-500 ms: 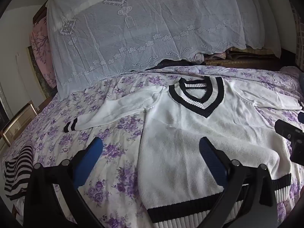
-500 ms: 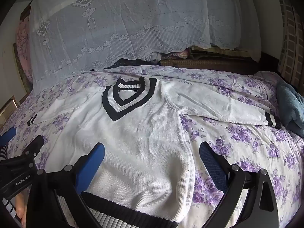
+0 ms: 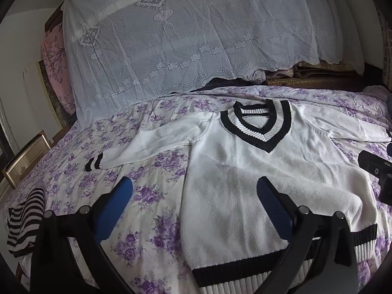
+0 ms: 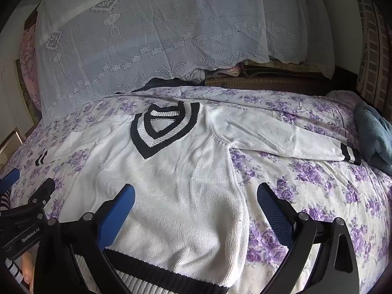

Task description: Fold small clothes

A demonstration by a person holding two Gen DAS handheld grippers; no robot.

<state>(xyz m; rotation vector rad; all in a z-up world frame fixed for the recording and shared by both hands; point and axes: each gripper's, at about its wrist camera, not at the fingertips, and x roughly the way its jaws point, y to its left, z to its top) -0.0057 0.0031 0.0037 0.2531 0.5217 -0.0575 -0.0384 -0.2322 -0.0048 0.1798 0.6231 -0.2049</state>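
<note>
The white sweater [image 3: 245, 183] lies flat on the floral bedspread [image 3: 152, 210], both sleeves spread, apparently unfolded, with the left gripper [image 3: 193, 208] and right gripper [image 4: 196, 210] hovering released near its hem, so a sleeve grab likely comes next.

1 white sweater [image 3: 257, 171], 1 striped garment [image 3: 24, 223], 1 blue towel [image 4: 374, 132], 1 lace cover [image 3: 183, 36], 2 grippers.

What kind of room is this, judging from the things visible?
Most likely a bedroom: a white sweater lies spread on a bed with a purple floral sheet, and a lace cloth covers piled bedding behind it.
</note>
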